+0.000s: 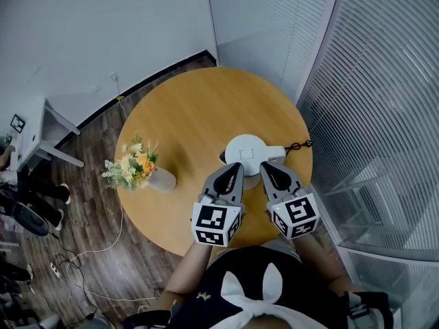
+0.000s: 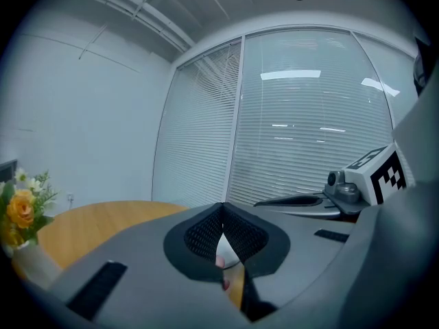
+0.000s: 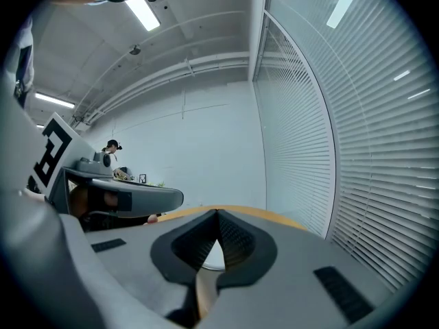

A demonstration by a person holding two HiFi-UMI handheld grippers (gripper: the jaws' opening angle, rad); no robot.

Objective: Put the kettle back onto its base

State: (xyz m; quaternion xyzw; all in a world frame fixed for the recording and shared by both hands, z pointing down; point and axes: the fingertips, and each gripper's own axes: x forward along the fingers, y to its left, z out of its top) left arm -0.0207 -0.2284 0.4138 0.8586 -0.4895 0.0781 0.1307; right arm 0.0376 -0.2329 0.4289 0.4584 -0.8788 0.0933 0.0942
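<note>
**Kettle looks seated; both claws empty**

The white kettle [image 1: 247, 151] stands near the right-hand edge of the round wooden bench [image 1: 192, 108], seen from straight above as a pale disc, with a dark part at its left and a white arm reaching right. A black cord [image 1: 298, 144] trails off that right side toward the bench rim. The base itself is hidden under the kettle, so this is a judgement: no second white piece lies anywhere on the bench and the cord starts right at the kettle, so it appears to sit on its base already. If so, the placing is done and only drawing the claws away is left. Whether it is fully seated on the contact cannot be told from above.

The left claw [image 1: 237, 166] and right claw [image 1: 265, 166] lie side by side on the near side of the kettle, tips aimed at it and tilted slightly downward, with the marker cubes back by the person's body. In the head view the tips overlap the kettle's near edge; whether they touch it I cannot tell. Each gripper view shows its own jaws clenched tip to tip with nothing between them, only a sliver of white showing through the gap below.

A vase of flowers [image 1: 140, 170] stands well apart at the left rim.
</note>
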